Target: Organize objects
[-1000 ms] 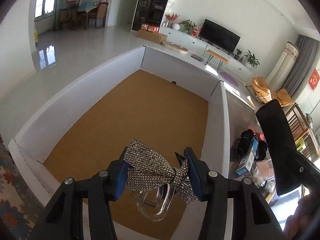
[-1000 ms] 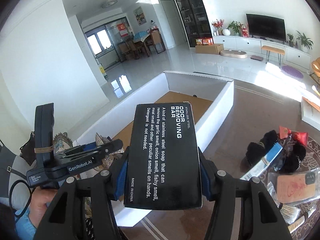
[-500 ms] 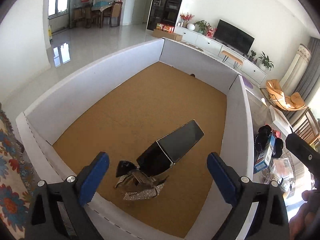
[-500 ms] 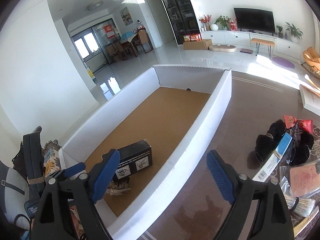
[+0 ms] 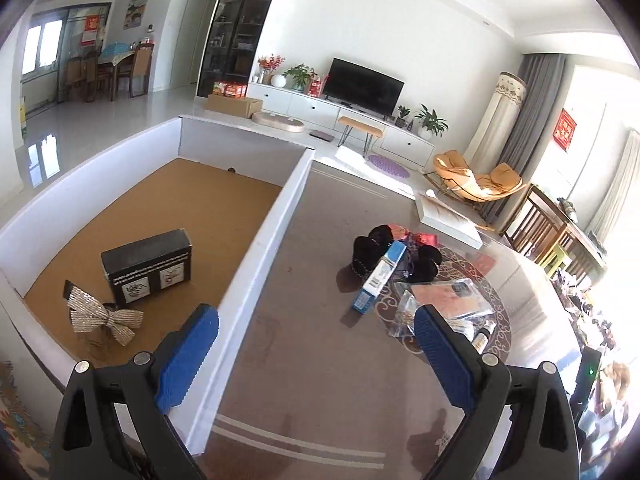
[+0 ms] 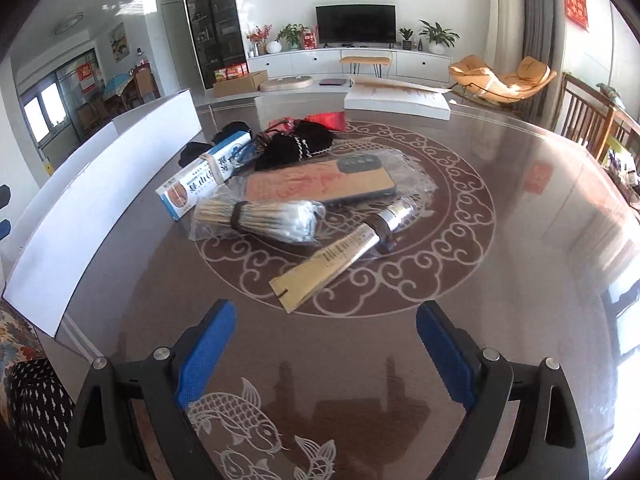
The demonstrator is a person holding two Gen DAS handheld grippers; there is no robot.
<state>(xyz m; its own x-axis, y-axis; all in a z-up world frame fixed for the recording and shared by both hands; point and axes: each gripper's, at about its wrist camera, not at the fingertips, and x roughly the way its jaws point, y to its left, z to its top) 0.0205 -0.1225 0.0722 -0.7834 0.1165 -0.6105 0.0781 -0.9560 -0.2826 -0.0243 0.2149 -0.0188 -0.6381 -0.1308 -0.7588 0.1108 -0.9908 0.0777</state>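
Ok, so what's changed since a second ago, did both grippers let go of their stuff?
Yes. The left gripper released the sparkly bow clip, and the right gripper released the black odor-removing-bar box; both now lie in the white tray. Both grippers swung away toward the pile on the table, the right one's jaws opening, nothing between them. The blue-and-white box and pile stayed put.

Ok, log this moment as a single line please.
left gripper: empty, wide | right gripper: empty, opening | black box, sparkly bow: in tray | pile on table: tube, swabs, phone case
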